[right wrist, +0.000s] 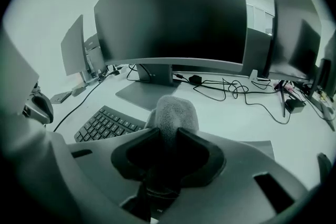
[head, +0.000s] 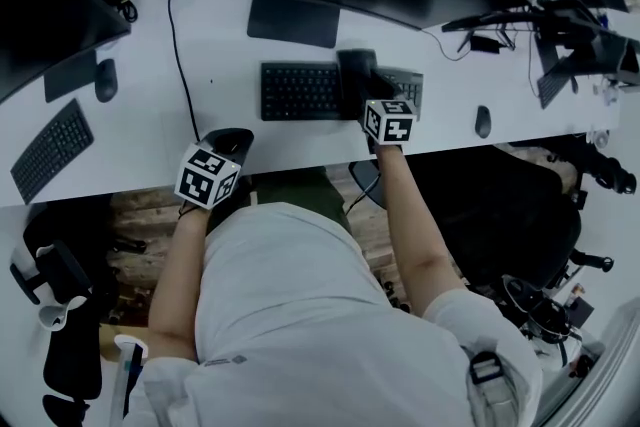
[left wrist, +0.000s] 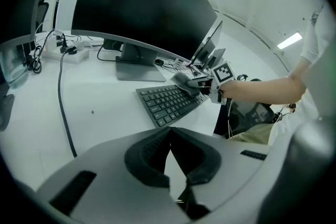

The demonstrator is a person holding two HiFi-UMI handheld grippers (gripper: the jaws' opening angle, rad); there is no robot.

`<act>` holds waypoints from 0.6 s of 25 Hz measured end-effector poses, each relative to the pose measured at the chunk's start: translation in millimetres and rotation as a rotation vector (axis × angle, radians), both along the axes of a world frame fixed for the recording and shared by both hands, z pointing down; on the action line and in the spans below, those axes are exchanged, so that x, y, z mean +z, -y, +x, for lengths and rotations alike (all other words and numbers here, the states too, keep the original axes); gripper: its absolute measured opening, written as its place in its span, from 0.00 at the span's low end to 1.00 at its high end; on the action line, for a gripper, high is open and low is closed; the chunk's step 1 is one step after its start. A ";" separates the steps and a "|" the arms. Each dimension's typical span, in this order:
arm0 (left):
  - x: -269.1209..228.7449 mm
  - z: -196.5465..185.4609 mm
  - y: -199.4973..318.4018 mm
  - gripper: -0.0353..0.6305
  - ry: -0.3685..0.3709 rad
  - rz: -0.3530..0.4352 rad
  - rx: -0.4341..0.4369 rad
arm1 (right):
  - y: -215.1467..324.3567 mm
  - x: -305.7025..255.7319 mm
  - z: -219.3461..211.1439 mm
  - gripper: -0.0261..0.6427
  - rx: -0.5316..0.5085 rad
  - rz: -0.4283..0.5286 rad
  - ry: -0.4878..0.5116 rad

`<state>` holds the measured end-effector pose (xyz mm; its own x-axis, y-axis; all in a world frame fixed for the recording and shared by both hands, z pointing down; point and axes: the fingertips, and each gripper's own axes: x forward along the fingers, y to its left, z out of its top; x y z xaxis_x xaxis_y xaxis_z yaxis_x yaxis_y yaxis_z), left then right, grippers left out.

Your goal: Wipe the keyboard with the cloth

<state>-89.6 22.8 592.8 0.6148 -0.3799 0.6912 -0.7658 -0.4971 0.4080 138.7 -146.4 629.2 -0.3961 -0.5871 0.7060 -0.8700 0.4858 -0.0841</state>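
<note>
We held the right gripper (right wrist: 167, 145) clenched on the grey cloth (right wrist: 172, 112), its bunched end over the right part of the black keyboard (head: 300, 91) on the white desk (head: 140, 130), apparently to wipe keys, while the left gripper (left wrist: 169, 138), closed on nothing, rested aside at the desk's near edge.

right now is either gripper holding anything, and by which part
The right gripper pinches the cloth by a bunched fold, over the keyboard. The left gripper is shut, empty.

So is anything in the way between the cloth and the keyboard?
No, nothing visible is. The right claw holds the grey cloth right at the right end of the keyboard, and the rest of it lies bare.
</note>
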 end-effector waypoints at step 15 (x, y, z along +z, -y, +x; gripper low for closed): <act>0.2 -4.3 -4.6 0.05 -0.013 0.007 -0.071 | -4.4 0.8 -46.3 0.22 -0.143 -0.011 -0.019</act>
